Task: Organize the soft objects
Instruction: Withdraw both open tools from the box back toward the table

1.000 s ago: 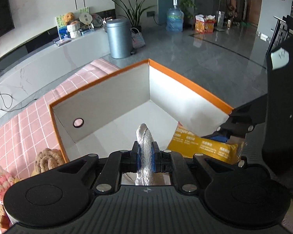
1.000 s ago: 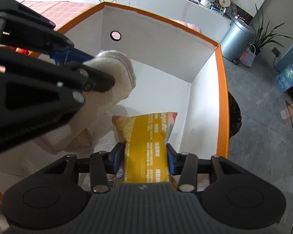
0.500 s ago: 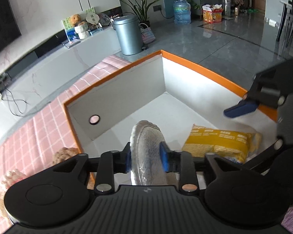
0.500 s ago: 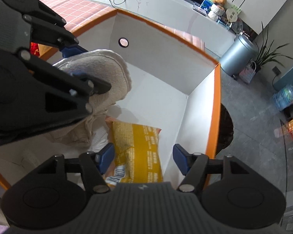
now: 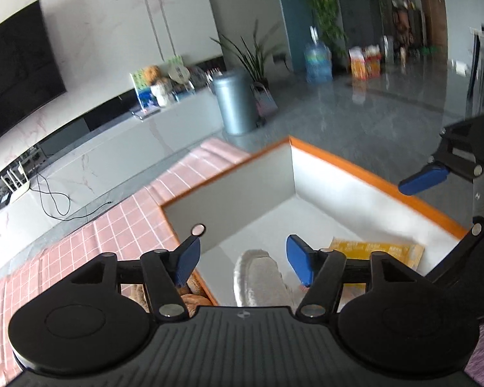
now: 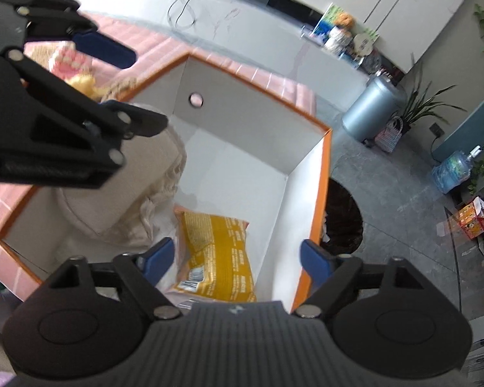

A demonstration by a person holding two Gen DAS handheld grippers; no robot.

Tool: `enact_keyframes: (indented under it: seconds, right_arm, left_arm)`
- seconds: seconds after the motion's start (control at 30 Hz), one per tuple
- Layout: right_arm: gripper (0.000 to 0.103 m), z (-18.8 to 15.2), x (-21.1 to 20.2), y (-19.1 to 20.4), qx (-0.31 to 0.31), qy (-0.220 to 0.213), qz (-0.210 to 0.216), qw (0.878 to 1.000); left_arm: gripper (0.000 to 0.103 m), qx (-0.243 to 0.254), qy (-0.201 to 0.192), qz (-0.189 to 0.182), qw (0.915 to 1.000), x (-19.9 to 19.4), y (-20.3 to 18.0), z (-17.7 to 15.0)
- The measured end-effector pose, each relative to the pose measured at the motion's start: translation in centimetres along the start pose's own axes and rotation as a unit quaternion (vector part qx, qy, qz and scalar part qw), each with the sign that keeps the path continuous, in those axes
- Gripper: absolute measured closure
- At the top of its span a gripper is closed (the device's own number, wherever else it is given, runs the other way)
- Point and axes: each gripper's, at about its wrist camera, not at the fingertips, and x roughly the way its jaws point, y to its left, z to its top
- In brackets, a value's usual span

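Note:
A white box with an orange rim (image 5: 355, 165) (image 6: 323, 193) stands on a pink checked cloth. Inside it lie a beige-grey plush slipper (image 5: 258, 279) (image 6: 138, 200) and a yellow snack packet (image 5: 374, 251) (image 6: 216, 251). My left gripper (image 5: 243, 261) (image 6: 119, 87) hovers over the slipper with its jaws opening, and the blue pads stand clear of the slipper on both sides. My right gripper (image 6: 238, 259) is above the packet, its jaws also opening and touching nothing. One of its blue fingertips (image 5: 422, 175) shows over the box's right rim in the left wrist view.
Pink and yellow plush toys (image 6: 69, 61) lie on the cloth (image 5: 80, 245) left of the box. A dark round bin (image 6: 342, 213) sits on the floor by the box's right wall. Further off are a grey trash can (image 5: 235, 103) and a low white TV bench (image 5: 113, 142).
Both grippers have opened and let go: the left one of the slipper, the right one of the yellow packet. Both have lifted back from the box, and the two things now rest inside it.

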Motion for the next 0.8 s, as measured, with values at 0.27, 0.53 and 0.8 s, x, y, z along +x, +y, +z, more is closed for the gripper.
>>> enact_keyframes:
  seconds: [0.27, 0.53, 0.8]
  right_arm:
    - [0.015, -0.7, -4.2, 2.0, 0.058, -0.067, -0.026, 0.996]
    - [0.012, -1.2, -7.1, 5.8, 0.141, -0.152, -0.05, 0.977]
    - [0.007, -0.9, -9.0, 11.8, 0.174, -0.231, -0.056, 0.956]
  left_arm:
    - [0.02, -0.08, -0.059, -0.015, 0.9949, -4.3, 2.8, -0.7]
    - [0.015, -0.113, -0.105, 0.007, 0.988, -7.9, 4.5, -3.1]
    - [0.013, -0.18, -0.145, 0.071, 0.9702, -10.7, 7.2, -6.8]
